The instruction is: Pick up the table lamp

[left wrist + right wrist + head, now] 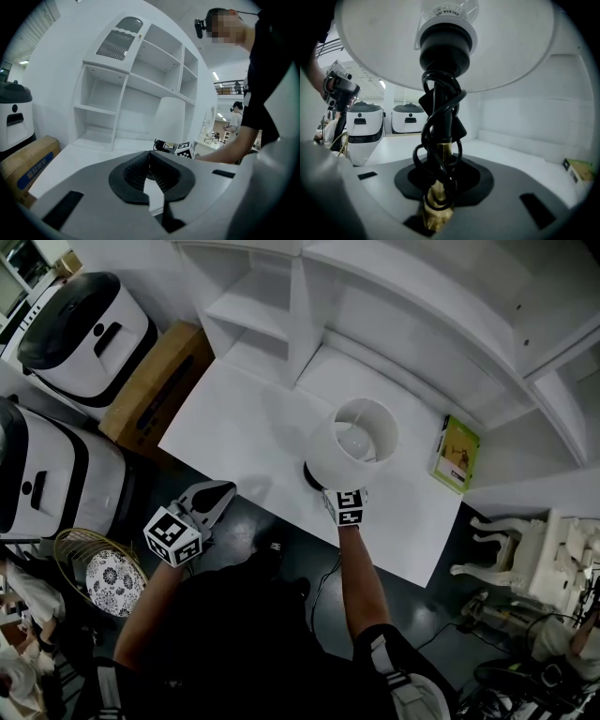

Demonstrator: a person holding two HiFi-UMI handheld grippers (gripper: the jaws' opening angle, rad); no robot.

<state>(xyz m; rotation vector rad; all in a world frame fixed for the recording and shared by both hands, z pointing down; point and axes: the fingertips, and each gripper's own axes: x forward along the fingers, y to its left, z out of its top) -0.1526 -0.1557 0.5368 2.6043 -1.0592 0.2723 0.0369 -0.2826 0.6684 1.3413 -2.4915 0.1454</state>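
Observation:
The table lamp (361,440) stands near the front edge of the white desk (244,427); it has a white drum shade and a dark base. Under the shade, my right gripper (341,495) reaches in from the front. In the right gripper view the brass stem (438,157), wrapped with black cord, stands between the jaws of the right gripper (438,190), which are closed on it. My left gripper (217,495) hangs off the desk's front left edge, away from the lamp. In its own view the left gripper (150,165) has its pads together and nothing between them.
A green book (457,454) lies on the desk right of the lamp. A white shelf unit (281,306) rises behind. On the floor at left are a cardboard box (155,385), two white-and-black machines (89,329), and a wire basket (103,573). White furniture (525,554) stands at right.

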